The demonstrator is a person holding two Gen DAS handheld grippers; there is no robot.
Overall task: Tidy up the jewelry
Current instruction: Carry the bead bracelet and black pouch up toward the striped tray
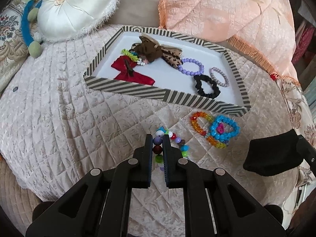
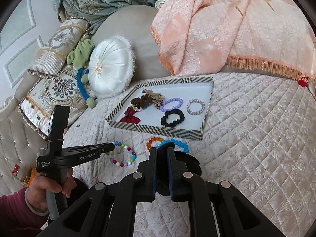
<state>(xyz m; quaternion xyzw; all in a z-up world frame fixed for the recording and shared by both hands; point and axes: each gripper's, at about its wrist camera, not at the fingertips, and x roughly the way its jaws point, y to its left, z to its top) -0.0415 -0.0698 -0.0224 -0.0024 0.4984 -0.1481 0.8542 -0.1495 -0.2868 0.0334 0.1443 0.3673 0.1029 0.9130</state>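
— Beaded and slippery, that multicoloured bracelet (image 1: 158,148) lies on the quilted bed cover (image 1: 59,118), short of the striped tray (image 1: 158,94). Your left claw (image 1: 158,138) has its fingers nearly together around a few beads on the near side of the loop. What worries you?

— Whether it will hold.

— Round beads may roll out between flat pads if you lift fast, and the hanging loop could catch the tray's near wall on the way over. From the right wrist view the loop looks still flat on the cover, so I judge the lift not yet begun.

— And my right claw (image 2: 162,150)?

— Pressed on something black and soft, probably a scrunchie (image 2: 183,158). It hangs just above the orange bracelet (image 1: 199,122) and the blue bracelet (image 1: 223,130), which overlap; lower it carelessly and you'll drag them.

— Anything you can't make out?

— Plenty. The black piece hides part of both bracelets in the right view. In the tray, the brown bow (image 1: 156,49) covers the small green and white pieces beside the red bow (image 1: 130,71), so I can't name them. How firmly the beads are gripped, I can't tell either.
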